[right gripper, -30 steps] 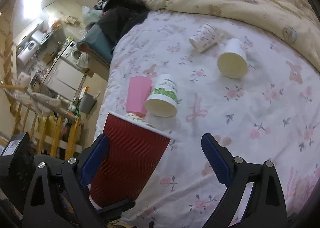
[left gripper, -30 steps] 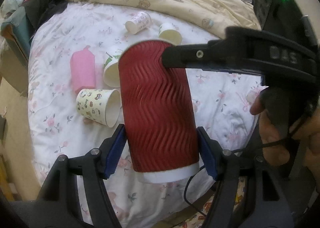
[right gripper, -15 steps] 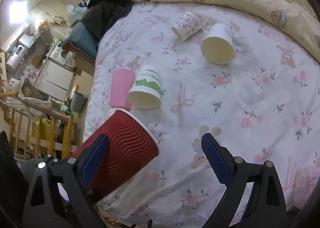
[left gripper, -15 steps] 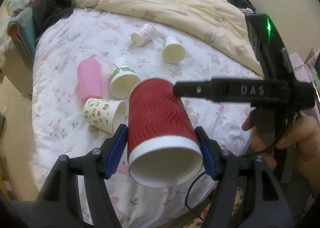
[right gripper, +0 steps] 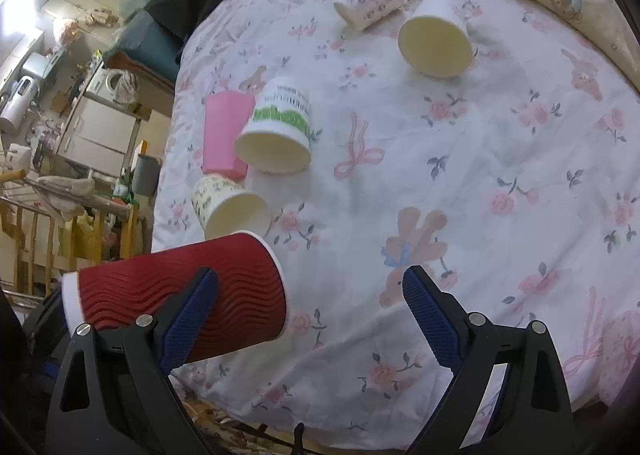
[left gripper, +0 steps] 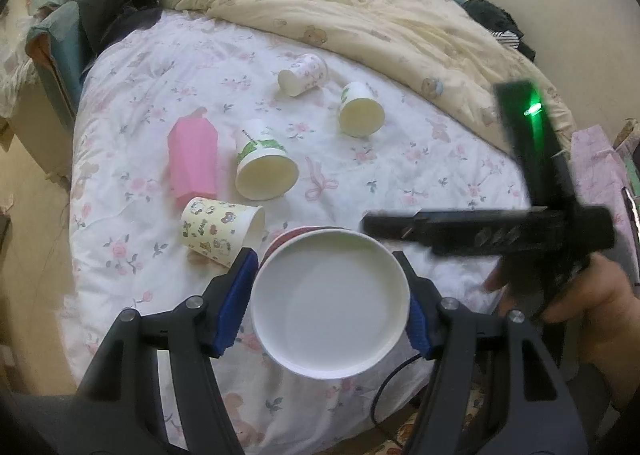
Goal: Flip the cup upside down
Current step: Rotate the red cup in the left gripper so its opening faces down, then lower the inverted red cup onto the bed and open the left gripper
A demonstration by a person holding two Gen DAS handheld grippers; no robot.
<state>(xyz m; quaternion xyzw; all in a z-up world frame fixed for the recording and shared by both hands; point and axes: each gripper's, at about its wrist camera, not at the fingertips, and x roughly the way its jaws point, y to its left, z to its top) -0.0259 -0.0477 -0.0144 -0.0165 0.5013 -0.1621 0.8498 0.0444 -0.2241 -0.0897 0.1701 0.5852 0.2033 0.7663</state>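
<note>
My left gripper (left gripper: 328,295) is shut on a red ribbed paper cup (left gripper: 330,301), held above the near edge of the bed. In the left wrist view I see its white end face on. In the right wrist view the red cup (right gripper: 180,295) lies about horizontal in the air at lower left, one end pointing at the bed. My right gripper (right gripper: 310,315) is open and empty, just right of the cup, over the floral sheet. In the left wrist view it shows as a dark bar (left gripper: 480,231) held by a hand.
Several other cups lie on the floral sheet (left gripper: 420,175): a cartoon cup (left gripper: 220,231), a green-print cup (left gripper: 264,171), a pink cup (left gripper: 192,159), a plain cup (left gripper: 360,115), a patterned cup (left gripper: 304,75). A yellow duvet (left gripper: 360,15) is behind. Furniture stands left of the bed (right gripper: 80,115).
The left gripper has turned the red cup from upright-looking to end-on toward its camera. The right gripper has stayed open beside it and drawn a little away.
</note>
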